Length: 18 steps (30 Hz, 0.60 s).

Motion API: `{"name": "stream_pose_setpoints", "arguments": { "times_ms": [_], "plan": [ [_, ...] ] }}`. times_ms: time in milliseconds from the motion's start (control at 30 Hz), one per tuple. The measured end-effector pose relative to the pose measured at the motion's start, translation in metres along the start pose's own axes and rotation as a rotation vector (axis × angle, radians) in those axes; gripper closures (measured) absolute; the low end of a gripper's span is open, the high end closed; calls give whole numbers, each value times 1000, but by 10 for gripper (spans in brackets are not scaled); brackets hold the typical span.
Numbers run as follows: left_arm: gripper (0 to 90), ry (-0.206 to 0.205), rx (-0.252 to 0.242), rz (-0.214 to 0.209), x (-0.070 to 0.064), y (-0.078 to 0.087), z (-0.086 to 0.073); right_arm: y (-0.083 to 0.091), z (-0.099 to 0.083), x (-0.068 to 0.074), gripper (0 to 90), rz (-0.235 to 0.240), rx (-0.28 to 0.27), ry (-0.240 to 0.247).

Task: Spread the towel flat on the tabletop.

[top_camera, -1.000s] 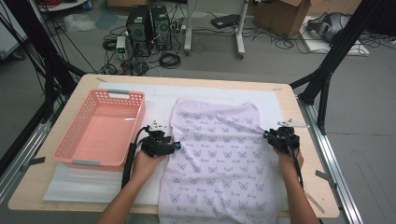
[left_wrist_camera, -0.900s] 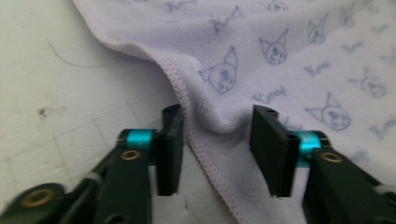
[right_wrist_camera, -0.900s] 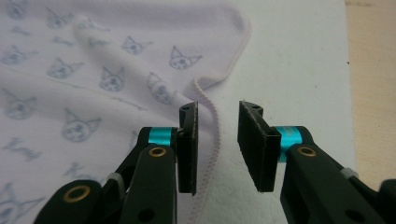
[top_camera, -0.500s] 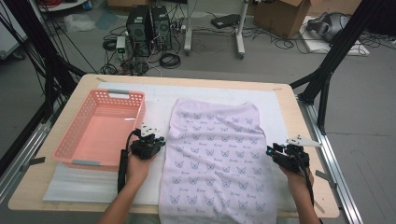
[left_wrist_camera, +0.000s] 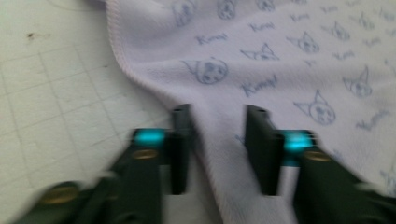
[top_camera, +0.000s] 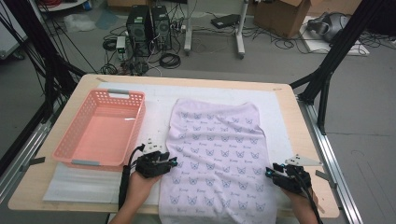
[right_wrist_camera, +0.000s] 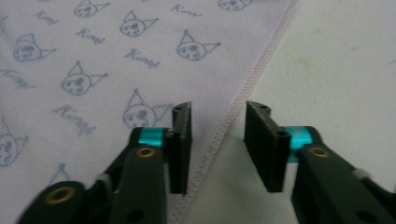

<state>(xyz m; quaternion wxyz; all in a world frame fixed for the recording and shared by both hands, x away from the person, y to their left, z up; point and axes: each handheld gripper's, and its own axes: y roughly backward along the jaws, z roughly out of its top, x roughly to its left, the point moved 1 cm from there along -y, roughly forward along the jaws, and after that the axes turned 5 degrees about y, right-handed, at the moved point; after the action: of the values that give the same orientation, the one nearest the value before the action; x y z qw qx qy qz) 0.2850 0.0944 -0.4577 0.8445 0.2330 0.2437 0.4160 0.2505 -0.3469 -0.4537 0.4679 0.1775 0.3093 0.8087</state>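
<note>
At the far left of your desk (top_camera: 32, 186) sits the pink basket (top_camera: 100, 128), on a white mat (top_camera: 79, 184). Just right of it, your left gripper (top_camera: 172, 162) is at the left edge of the lilac towel (top_camera: 217, 154); its jaws stand apart with the hem running between them, not pinched, one jaw over the mat and the other over the cloth. The towel lies flat in the middle of the desk, printed with small cat faces, its near end reaching the desk's front edge. At the towel's right edge your right gripper (top_camera: 269, 172) has its jaws equally apart, straddling the stitched hem, one jaw over cloth, one over mat.
</note>
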Motion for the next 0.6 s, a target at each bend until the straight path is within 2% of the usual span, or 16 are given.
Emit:
{"name": "stream_pose_setpoints", "arguments": {
  "times_ms": [33,67,100,167,200,267,333,367,400,467,500,533,600],
  "plan": [
    [862,5,-1,12,-1,0,0,0,0,1,869,31,0,-6],
    [869,15,-6,33,-1,1,1,-1,1,4,868,64,-3,-3],
    [872,29,-32,62,2,5,1,-2,2,7,871,59,2,12],
    [873,88,-59,63,11,12,3,-2,5,13,874,96,-29,18],
    [873,91,-62,64,13,14,2,-2,7,15,873,99,-46,18],
    [872,81,-56,70,15,16,1,-3,9,16,874,79,-73,24],
    [869,87,-62,68,16,16,-2,-4,10,13,875,7,-75,17],
    [858,96,-64,50,16,15,-4,-4,10,9,877,-24,-75,8],
    [817,96,-61,40,16,15,-5,-3,8,6,877,-46,-82,-21],
    [627,118,-50,28,17,16,-8,0,5,3,874,-94,-85,-21],
    [597,127,-58,14,17,18,-9,2,3,2,861,-93,-90,-24],
    [566,132,-60,0,16,21,-11,3,2,1,786,-73,-90,-47],
    [540,128,-53,-10,14,23,-14,7,0,1,635,-54,-92,-57]
  ]
}}
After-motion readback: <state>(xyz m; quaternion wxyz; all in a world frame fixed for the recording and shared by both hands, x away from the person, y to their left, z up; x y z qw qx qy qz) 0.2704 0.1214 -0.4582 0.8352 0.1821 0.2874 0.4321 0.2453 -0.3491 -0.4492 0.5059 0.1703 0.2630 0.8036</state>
